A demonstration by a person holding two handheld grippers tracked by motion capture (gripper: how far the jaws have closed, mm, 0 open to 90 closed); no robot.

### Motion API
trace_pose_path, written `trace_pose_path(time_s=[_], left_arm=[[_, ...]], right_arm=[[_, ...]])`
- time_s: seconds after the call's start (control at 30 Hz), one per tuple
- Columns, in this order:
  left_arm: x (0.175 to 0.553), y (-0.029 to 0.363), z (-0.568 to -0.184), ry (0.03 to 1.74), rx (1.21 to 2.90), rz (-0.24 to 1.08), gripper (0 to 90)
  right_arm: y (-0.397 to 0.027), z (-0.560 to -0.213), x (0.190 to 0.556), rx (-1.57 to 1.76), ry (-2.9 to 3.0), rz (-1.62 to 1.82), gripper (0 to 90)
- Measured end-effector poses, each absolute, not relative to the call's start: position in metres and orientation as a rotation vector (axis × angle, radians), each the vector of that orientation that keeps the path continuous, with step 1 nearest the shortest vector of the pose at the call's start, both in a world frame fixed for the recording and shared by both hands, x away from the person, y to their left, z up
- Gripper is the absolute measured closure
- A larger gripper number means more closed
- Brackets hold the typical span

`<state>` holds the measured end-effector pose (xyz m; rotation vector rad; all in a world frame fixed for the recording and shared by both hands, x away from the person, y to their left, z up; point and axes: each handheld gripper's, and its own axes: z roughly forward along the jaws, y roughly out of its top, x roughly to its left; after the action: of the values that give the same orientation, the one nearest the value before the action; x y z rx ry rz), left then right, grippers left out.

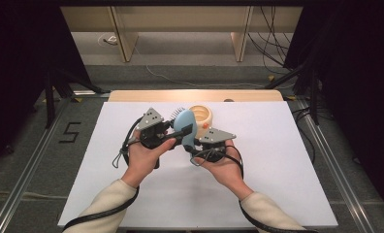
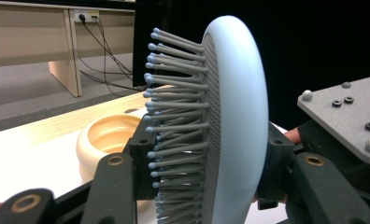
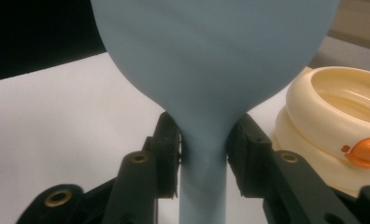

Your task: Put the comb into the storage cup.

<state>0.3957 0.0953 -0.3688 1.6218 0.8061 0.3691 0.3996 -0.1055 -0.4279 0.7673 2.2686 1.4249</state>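
- One pale blue plastic hairbrush [image 1: 184, 124] with grey bristles, held above the white table [image 1: 287, 160]; its long axis runs from the handle near the person up to the oval head farther off, bristles facing the left gripper's side.
- Left gripper [image 1: 176, 133]: jaws clamped across the brush head, one on the bristles, one on the back.
- Right gripper [image 1: 194, 145]: jaws flank the neck of the handle; whether they press it cannot be told.
- One cream ring-shaped plastic bowl [image 1: 203, 116] with an orange knob, just behind the brush.
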Motion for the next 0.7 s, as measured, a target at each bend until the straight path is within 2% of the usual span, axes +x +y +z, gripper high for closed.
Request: trace_pose_path(time_s=[0.17,0.5,0.7], left_arm=[[0.3962,0.0963,-0.3690,0.808,1.625,0.384,52.2],[0.3959,0.0987,-0.3666,0.816,1.629,0.436,52.3],[0.3958,0.1004,-0.3648,0.812,1.633,0.469,52.2]], right_arm=[[-0.1078,-0.4269,0.4013,0.805,2.260,1.449,55.7],[-0.1094,-0.4287,0.4031,0.855,2.277,1.478,42.0],[-0.1110,-0.4272,0.4023,0.890,2.254,1.491,28.4]])
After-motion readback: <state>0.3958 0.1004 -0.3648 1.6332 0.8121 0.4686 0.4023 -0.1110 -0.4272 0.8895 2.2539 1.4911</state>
